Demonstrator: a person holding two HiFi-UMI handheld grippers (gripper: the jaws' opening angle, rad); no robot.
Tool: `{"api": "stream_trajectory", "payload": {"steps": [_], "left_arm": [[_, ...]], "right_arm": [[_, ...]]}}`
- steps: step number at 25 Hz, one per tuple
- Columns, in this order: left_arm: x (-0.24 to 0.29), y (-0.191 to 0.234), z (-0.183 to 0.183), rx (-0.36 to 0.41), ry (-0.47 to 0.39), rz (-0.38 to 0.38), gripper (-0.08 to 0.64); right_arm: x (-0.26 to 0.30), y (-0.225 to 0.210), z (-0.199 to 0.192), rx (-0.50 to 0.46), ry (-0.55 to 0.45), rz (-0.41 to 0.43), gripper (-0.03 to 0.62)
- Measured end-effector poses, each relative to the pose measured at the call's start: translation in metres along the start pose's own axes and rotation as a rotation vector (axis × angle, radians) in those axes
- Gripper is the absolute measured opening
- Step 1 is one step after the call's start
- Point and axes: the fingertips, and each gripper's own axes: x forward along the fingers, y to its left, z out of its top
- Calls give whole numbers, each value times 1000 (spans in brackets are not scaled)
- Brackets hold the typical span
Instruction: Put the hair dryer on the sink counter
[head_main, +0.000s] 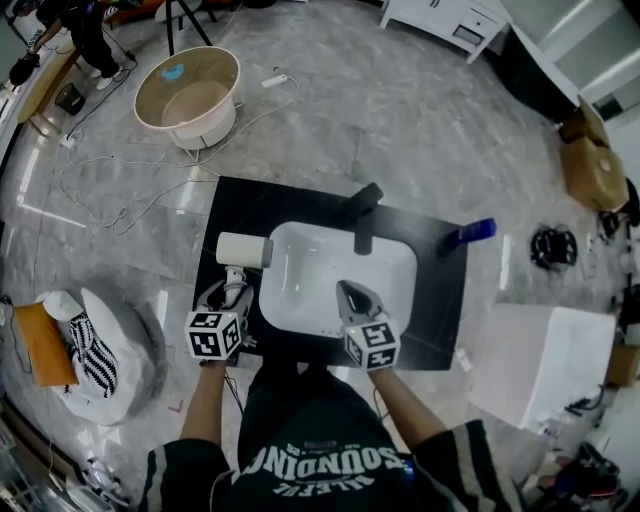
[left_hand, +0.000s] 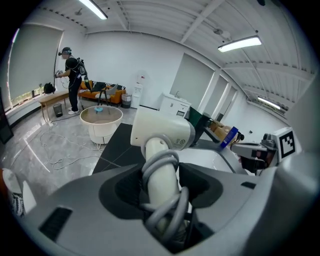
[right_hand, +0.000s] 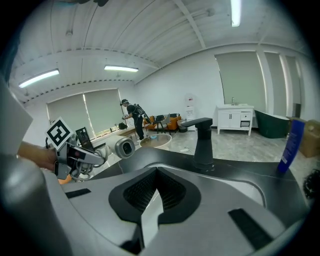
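The white hair dryer (head_main: 245, 250) hangs over the left part of the black sink counter (head_main: 250, 205), its barrel lying crosswise. My left gripper (head_main: 228, 292) is shut on its handle, which has a grey cord wound around it. In the left gripper view the hair dryer (left_hand: 162, 131) rises from between the jaws of the left gripper (left_hand: 160, 187). My right gripper (head_main: 358, 300) is over the front of the white basin (head_main: 300, 300), shut with nothing in it. In its own view the right gripper (right_hand: 152, 200) has its pads meeting.
A black faucet (head_main: 365, 215) stands behind the basin, and a blue bottle (head_main: 470, 233) sits at the counter's back right. A round tub (head_main: 190, 95) and loose cables lie on the floor beyond. A white cabinet (head_main: 545, 365) is to the right, and a person (head_main: 85, 30) stands far left.
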Motion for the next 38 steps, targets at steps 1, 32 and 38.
{"api": "stream_trajectory", "payload": {"steps": [1,32,38], "left_arm": [[3,2,-3,-5,7,-1,221],[127,36,66,32,32,-48,221],[150,44,77,35,44,-50,221]], "right_arm": [[2,1,-1,2,-1,1,2],[54,3,-31,111,127,-33,2],[53,-3,-33,125,129,-59,2]]}}
